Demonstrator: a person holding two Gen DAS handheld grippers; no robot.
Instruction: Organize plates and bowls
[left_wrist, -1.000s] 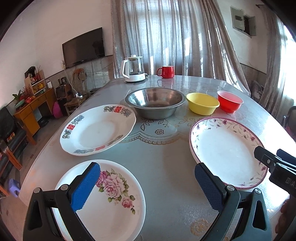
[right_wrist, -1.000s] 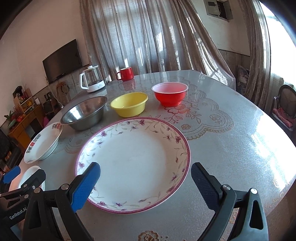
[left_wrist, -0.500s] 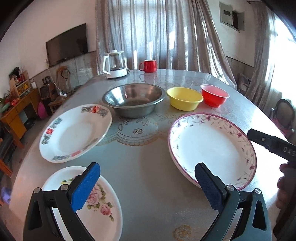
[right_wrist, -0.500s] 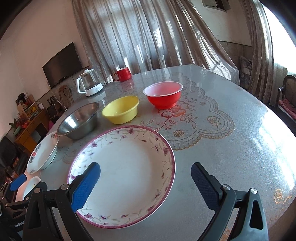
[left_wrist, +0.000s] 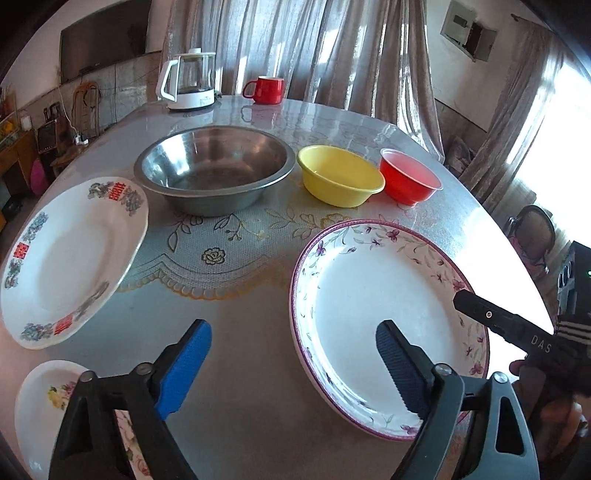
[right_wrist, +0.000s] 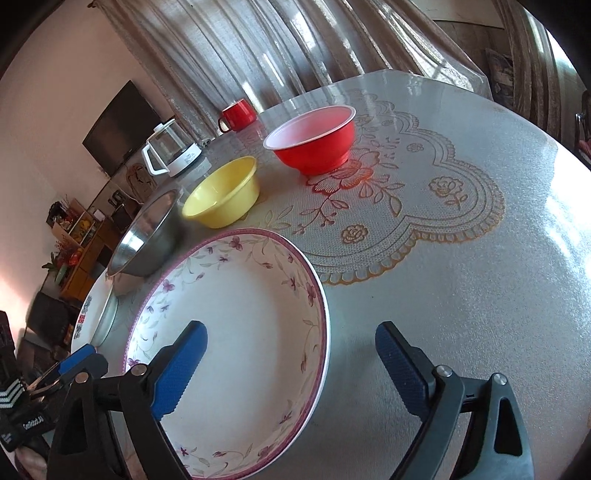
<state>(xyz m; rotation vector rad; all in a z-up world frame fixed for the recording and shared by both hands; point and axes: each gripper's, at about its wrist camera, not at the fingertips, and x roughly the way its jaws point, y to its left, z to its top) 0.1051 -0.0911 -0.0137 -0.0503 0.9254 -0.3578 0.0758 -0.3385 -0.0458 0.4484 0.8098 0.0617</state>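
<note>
A large purple-flowered plate (left_wrist: 384, 314) (right_wrist: 236, 347) lies at the table's near side. A white plate with red characters (left_wrist: 70, 258) lies at the left, and a rose plate (left_wrist: 40, 406) at the near left corner. Behind stand a steel bowl (left_wrist: 214, 173) (right_wrist: 147, 240), a yellow bowl (left_wrist: 340, 177) (right_wrist: 225, 195) and a red bowl (left_wrist: 410, 181) (right_wrist: 317, 140). My left gripper (left_wrist: 293, 360) is open and empty, its right finger over the flowered plate's left rim. My right gripper (right_wrist: 291, 358) is open and empty, straddling that plate's right rim.
A glass kettle (left_wrist: 188, 81) and a red mug (left_wrist: 266, 90) stand at the table's far edge. The table (right_wrist: 461, 295) carries a lace-patterned cloth. Curtains hang behind, with a chair (left_wrist: 535, 232) at the right.
Both grippers have moved right and forward. The left one now reaches the flowered plate. The right view has tilted and drawn closer to the plate's right rim. Both jaws stay open.
</note>
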